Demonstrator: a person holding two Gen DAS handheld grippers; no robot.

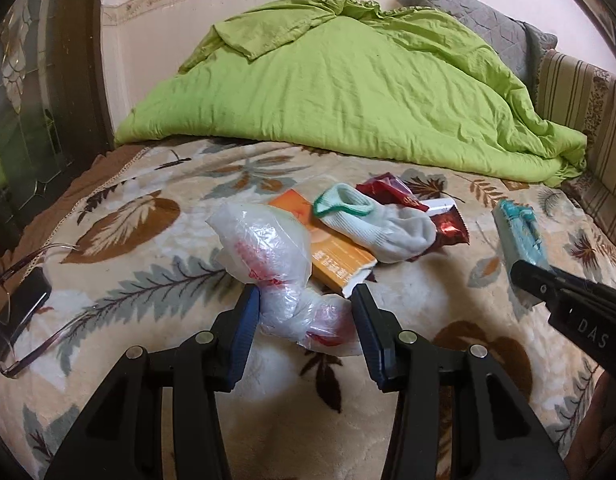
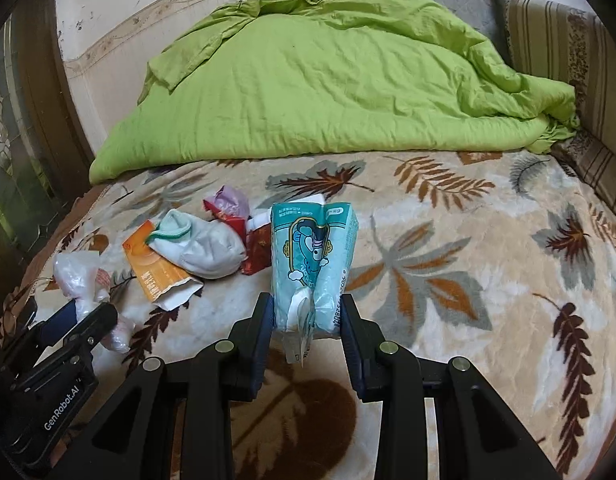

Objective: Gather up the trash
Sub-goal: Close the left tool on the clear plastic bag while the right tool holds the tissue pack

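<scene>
2 claws, each loaded with trash over the bed.
The plastic bag was loosely straddled by the left claw; the tissue pack was pinched by the right claw, presumably for removal.

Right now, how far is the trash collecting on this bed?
Nothing looks collected yet; no bin shows. In hand: the right gripper is shut on the teal tissue pack; the left gripper straddles the clear plastic bag, jaws apart. Left on the blanket: the orange box and red wrappers. A white sock lies on them; it is probably not trash.
</scene>
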